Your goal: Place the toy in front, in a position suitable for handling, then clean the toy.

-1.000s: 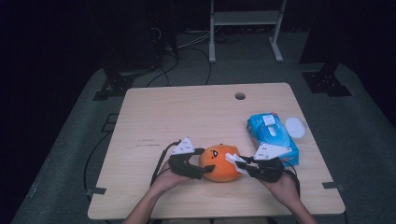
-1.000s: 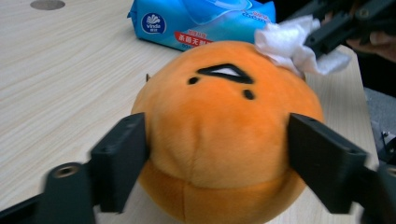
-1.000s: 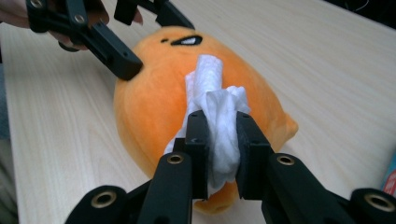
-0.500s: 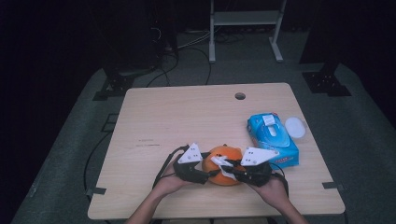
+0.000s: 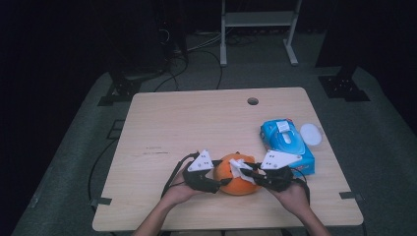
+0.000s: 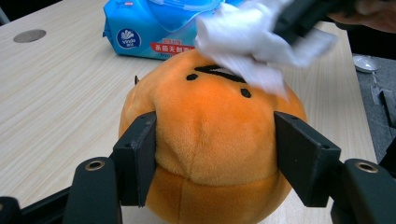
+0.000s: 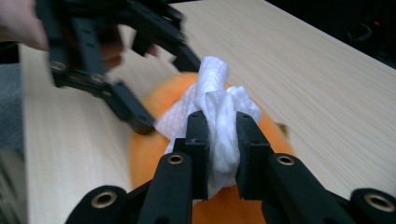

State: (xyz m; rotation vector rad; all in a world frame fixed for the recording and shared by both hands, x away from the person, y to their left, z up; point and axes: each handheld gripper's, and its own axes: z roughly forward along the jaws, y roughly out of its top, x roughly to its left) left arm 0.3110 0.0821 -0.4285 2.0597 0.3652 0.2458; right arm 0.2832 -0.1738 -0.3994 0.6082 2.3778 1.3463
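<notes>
Wiping step under way — left gripper (image 6: 210,163), jaws just closed in, clamps orange plush toy (image 6: 210,140) near table's (image 5: 196,123) front edge; right gripper (image 7: 218,154) is pinched on white wipe (image 7: 219,121) atop it. Next: rub across toy — blue wipe pack (image 5: 287,145) crowds right side, open room behind.

Wipe (image 5: 241,169) on plush toy (image 5: 237,183); wipes pack (image 5: 287,145) right-behind, on table (image 5: 196,123).

A light wooden table (image 5: 196,123) has a small round hole (image 5: 253,101) near its far edge. A blue plastic pack of wet wipes (image 5: 285,142) lies on its right part, with a small white oval lid (image 5: 311,133) just beside it. A grey metal frame (image 5: 258,19) stands on the dark floor beyond.
</notes>
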